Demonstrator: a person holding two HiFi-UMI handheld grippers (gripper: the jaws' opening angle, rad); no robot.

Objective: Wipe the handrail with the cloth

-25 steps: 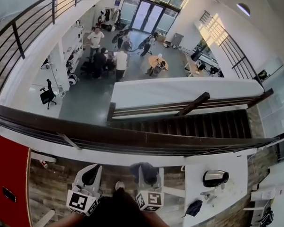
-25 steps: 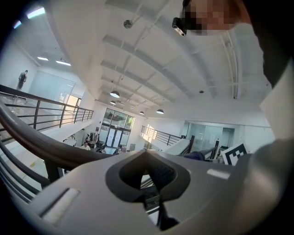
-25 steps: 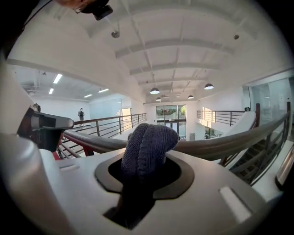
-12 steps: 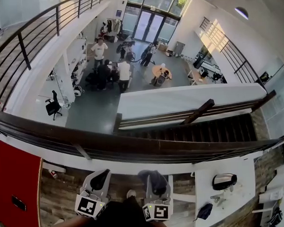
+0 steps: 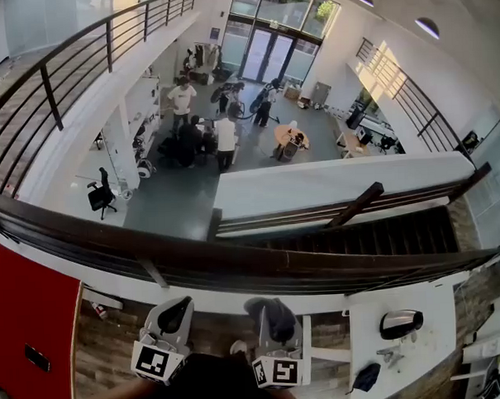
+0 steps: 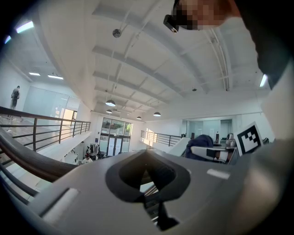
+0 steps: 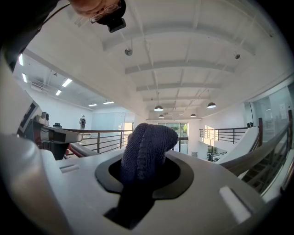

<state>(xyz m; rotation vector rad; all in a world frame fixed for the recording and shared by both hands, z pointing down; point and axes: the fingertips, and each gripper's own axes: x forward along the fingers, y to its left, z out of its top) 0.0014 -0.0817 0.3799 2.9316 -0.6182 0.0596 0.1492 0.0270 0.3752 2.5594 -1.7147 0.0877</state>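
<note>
A dark brown handrail (image 5: 236,257) curves across the head view from left to right. Both grippers sit on its near side, just below it and apart from it. My left gripper (image 5: 174,314) is shut with nothing in it; in its own view the left gripper (image 6: 147,170) points upward and the handrail (image 6: 27,160) passes at the left. My right gripper (image 5: 276,319) is shut on a dark blue cloth (image 5: 271,311). In the right gripper view the folded cloth (image 7: 147,147) sticks up out of the right gripper (image 7: 143,172), with the handrail (image 7: 262,153) at the right.
Beyond the rail is a drop to a hall floor with several people (image 5: 224,138) and a round table (image 5: 290,136). A staircase (image 5: 359,231) with its own rail runs right. A red panel (image 5: 28,328) is at left, a white desk (image 5: 397,353) at lower right.
The head view has tilted up and shifted, so the handrail sits lower in the frame. Both grippers keep about the same place below the rail; the cloth stays held.
</note>
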